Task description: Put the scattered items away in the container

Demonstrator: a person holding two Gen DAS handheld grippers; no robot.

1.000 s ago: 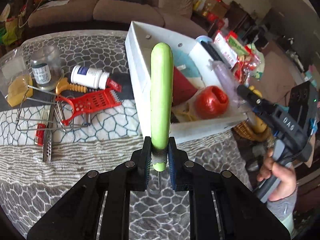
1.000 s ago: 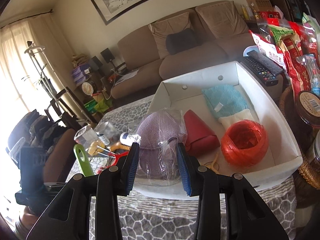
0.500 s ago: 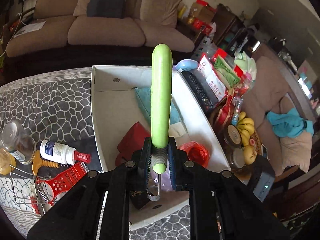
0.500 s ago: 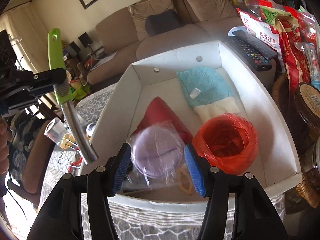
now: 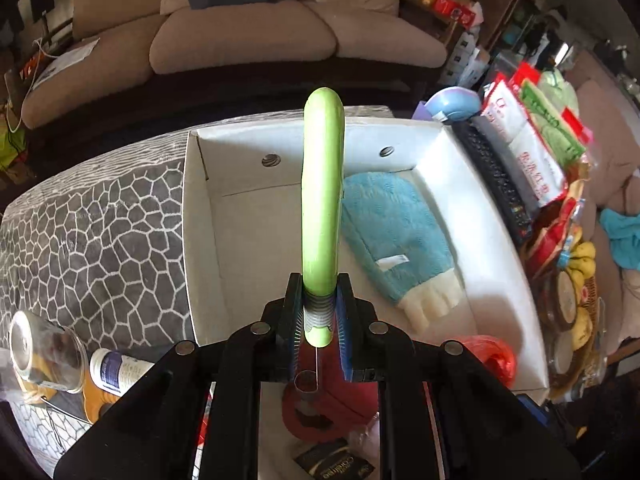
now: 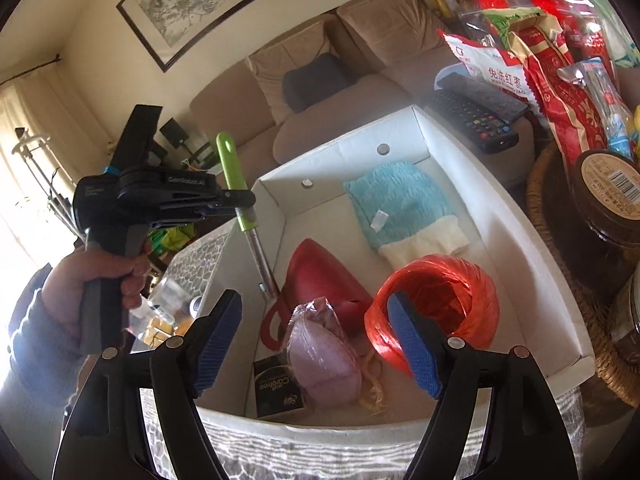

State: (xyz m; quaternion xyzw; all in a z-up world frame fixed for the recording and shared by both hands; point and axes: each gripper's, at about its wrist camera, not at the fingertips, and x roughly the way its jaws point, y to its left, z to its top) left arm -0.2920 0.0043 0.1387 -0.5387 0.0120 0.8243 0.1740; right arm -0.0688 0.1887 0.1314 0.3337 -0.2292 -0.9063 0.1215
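Task partly complete: the white box (image 6: 496, 216) already holds a blue mitt (image 6: 400, 204), red twine ball (image 6: 440, 300), red pouch (image 6: 324, 276) and bagged purple sponge (image 6: 324, 356); a jar (image 5: 44, 352) and bottle (image 5: 116, 372) remain on the patterned surface (image 5: 100, 232). The left hand-held gripper (image 5: 320, 316) clamps a green-handled tool (image 5: 323, 192) above the box; the right hand-held gripper (image 6: 316, 344) gapes wide, empty.

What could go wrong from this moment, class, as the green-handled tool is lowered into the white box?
1. The left gripper pinches the green-handled tool only at its handle, so the long metal shaft could swing or slip when lowered.
2. Its metal end hangs just above the red scoop; it could snag or knock the scoop.
3. The white box is already crowded near the front, where the bagged purple sponge lies below the open right gripper, so a careless release may land on it.
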